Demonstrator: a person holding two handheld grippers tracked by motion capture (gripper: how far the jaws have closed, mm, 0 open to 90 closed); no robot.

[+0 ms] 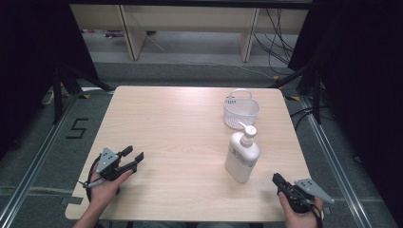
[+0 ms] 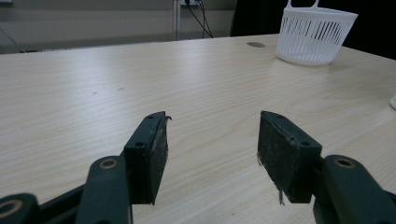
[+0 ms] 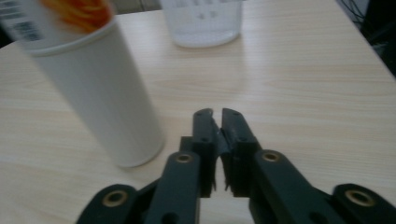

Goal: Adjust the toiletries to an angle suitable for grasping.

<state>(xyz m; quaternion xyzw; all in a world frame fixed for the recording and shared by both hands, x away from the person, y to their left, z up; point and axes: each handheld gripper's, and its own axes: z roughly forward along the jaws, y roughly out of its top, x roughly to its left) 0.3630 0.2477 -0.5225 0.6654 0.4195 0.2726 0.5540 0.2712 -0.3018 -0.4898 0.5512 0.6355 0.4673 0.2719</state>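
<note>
Pump bottle upright, just upper-left of right tool, clamped empty; left tool agape, empty, farther.

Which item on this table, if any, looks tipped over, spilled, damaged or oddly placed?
Nothing stands out. The white pump bottle stands upright on the table with no spill around it, and the white basket sits upright behind it, apart from it. Neither looks damaged.

A white pump bottle stands upright on the bench, toward its near right side, its spout pointing left, a label on its side. Just behind it sits a white slotted basket with a handle.
</note>
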